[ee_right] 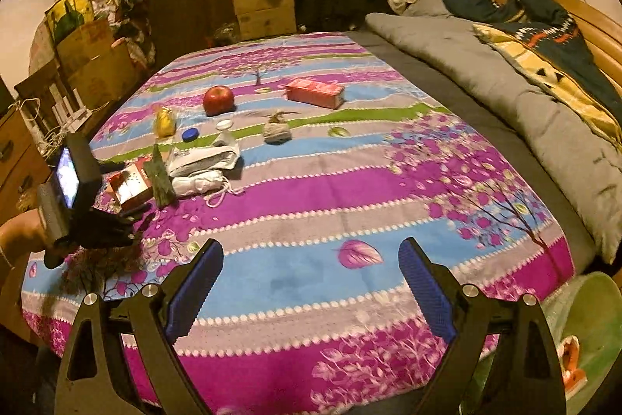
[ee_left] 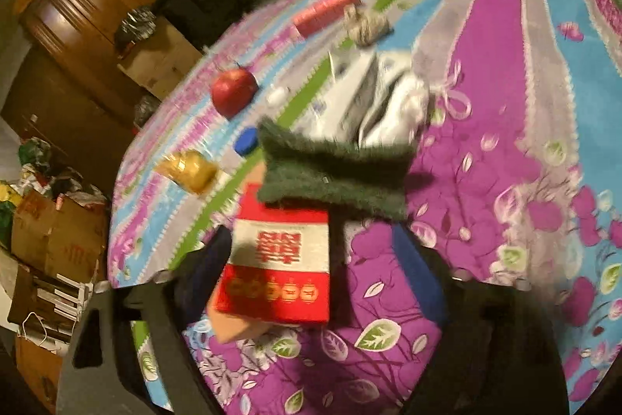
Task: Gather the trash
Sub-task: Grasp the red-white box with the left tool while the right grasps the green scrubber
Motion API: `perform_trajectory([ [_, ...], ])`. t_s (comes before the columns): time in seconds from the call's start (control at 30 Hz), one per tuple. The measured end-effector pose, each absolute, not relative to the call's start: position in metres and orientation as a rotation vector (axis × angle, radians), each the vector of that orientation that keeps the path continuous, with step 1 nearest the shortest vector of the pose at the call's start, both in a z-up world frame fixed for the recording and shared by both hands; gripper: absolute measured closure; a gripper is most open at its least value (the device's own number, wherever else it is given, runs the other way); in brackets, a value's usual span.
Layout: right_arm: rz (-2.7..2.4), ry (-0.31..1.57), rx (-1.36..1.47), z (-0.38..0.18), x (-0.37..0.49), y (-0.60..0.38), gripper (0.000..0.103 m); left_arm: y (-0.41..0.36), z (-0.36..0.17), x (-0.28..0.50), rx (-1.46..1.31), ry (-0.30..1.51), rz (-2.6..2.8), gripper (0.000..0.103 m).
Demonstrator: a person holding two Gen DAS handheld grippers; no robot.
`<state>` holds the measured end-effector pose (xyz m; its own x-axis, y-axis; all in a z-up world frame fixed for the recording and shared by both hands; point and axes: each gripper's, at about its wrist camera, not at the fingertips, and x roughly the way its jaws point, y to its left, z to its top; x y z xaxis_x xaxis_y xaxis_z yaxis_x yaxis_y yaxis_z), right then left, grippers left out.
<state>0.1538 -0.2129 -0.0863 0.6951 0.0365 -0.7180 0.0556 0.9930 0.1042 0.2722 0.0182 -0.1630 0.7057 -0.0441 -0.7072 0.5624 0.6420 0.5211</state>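
Apple: one red apple (ee_right: 218, 99) on the flowered bedspread (ee_right: 350, 189); every place below is given from it.
Long red carton: one (ee_right: 314, 92), to the apple's right and lying flat.
Yellow wrapper: one crumpled piece (ee_right: 163, 120), just left of the apple and nearer the camera.
Caps: two, one blue (ee_right: 190, 134) and one white (ee_right: 224, 124), side by side in front of the apple.
Grey wad: one (ee_right: 276, 132), in front of the apple and to its right.
White bags: one crumpled heap (ee_right: 202, 166) with a cord, well in front of the apple, touching the green pad.
Green scouring pad: one (ee_left: 334, 174), standing on edge in front of the apple and to its left.
Red-and-white box: one (ee_left: 278, 259), beside the pad and furthest from the apple of the trash.
Left gripper (ee_left: 311, 259): fingers close about the red-and-white box and pad; blur hides whether they clamp.
Right gripper (ee_right: 311, 282): blue pads (ee_right: 196, 288) spread wide apart, holding nothing, above bare bedspread well in front of the apple.
Green bin: one (ee_right: 583, 321), off the bed's near right corner.
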Motion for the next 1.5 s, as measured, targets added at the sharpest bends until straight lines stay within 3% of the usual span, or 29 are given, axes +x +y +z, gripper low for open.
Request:
perform_trajectory([
  [0.03,-0.005,0.8,0.119,-0.086,0.157,-0.211,0.011,0.018,-0.167,0.272,0.827,0.705,-0.385,0.042],
  [0.1,0.006,0.789,0.116,-0.085,0.165,-0.207,0.011,0.019,-0.163,0.27,0.803,0.712,-0.425,0.083],
  [0.17,0.02,0.778,0.114,-0.083,0.172,-0.202,0.012,0.026,-0.157,0.271,0.719,0.757,-0.451,0.099],
  [0.3,0.075,0.784,0.095,-0.085,0.186,-0.187,0.012,0.039,-0.149,0.248,0.697,0.725,-0.436,0.103],
  [0.4,0.112,0.798,0.077,-0.088,0.195,-0.173,0.012,0.045,-0.134,0.246,0.647,0.646,-0.391,0.094],
  [0.43,0.122,0.801,0.08,-0.088,0.198,-0.169,0.012,0.045,-0.133,0.25,0.635,0.65,-0.384,0.08],
  [0.47,0.127,0.803,0.083,-0.087,0.199,-0.166,0.012,0.046,-0.132,0.258,0.625,0.67,-0.381,0.029],
  [0.5,0.13,0.802,0.087,-0.087,0.199,-0.163,0.011,0.046,-0.134,0.262,0.626,0.665,-0.398,0.015],
  [0.73,0.115,0.826,0.09,-0.096,0.196,-0.169,0.012,0.035,-0.164,0.28,0.743,0.739,-0.443,0.016],
  [0.77,0.116,0.835,0.095,-0.098,0.199,-0.169,0.012,0.033,-0.167,0.281,0.754,0.737,-0.443,0.026],
  [0.8,0.118,0.837,0.1,-0.099,0.201,-0.169,0.012,0.032,-0.168,0.283,0.762,0.737,-0.444,0.043],
  [1.0,0.158,0.781,0.075,-0.089,0.207,-0.157,0.015,0.049,-0.147,0.272,0.699,0.697,-0.365,0.045],
  [1.17,0.307,0.755,0.012,-0.091,0.229,-0.122,0.015,0.078,-0.109,0.201,0.569,0.68,-0.335,0.044],
  [1.43,0.521,0.777,-0.224,-0.133,0.3,-0.022,0.016,0.088,-0.15,0.146,0.582,0.78,-0.138,0.042],
  [1.5,0.56,0.805,-0.256,-0.147,0.314,-0.002,0.024,0.089,-0.155,0.147,0.571,0.776,-0.103,0.038],
])
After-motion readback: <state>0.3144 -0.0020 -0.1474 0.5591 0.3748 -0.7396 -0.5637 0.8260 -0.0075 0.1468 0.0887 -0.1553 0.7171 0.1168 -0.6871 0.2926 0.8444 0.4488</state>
